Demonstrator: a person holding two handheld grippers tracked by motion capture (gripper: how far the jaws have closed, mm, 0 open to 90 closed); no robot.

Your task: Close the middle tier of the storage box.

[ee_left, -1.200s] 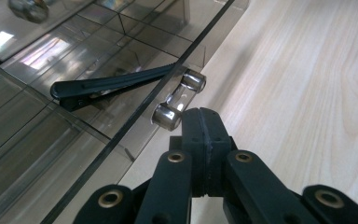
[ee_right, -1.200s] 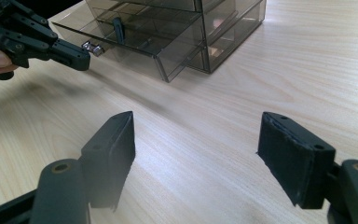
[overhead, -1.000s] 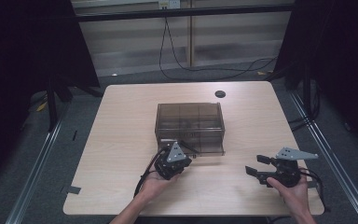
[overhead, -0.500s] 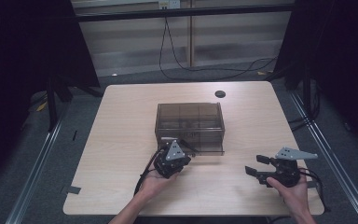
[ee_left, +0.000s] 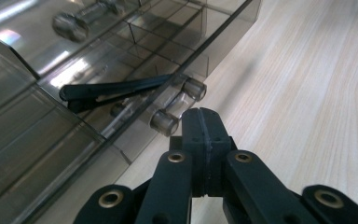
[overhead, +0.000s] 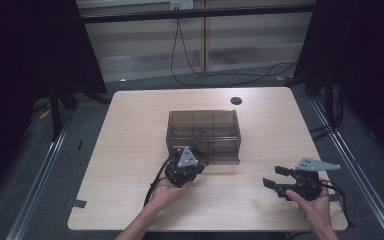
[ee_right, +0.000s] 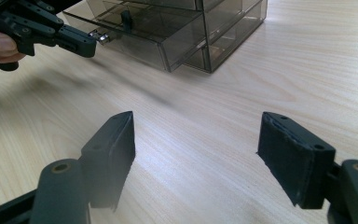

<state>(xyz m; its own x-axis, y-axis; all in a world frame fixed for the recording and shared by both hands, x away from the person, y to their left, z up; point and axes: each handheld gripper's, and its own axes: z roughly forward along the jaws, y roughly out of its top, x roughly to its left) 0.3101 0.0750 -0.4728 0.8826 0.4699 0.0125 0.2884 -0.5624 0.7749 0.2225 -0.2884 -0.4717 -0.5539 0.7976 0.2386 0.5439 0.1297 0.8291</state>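
The smoky translucent plastic drawer cabinet (overhead: 203, 135) sits at the centre of the high view, on the pale wood-grain table (overhead: 130, 150), with one lower drawer (ee_right: 135, 35) drawn partly out toward the person, as the right gripper view shows in its upper middle. Inside that drawer a slim black tool (ee_left: 116, 89) lies at a slant behind the clear front wall, left of centre in the left gripper view. The drawer's clear cylindrical knob (ee_left: 164, 122) stands just ahead of the left gripper (ee_left: 202, 122), whose jaws are clenched together with nothing between them; their tip seems to rest against or just beside the knob, a pose that suits nudging the drawer along by its handle, though actual contact cannot be told. The right gripper (overhead: 275, 177), at the lower right of the high view, is well apart from the cabinet with its jaws spread wide and empty, apparently kept ready and clear of the drawer's path.
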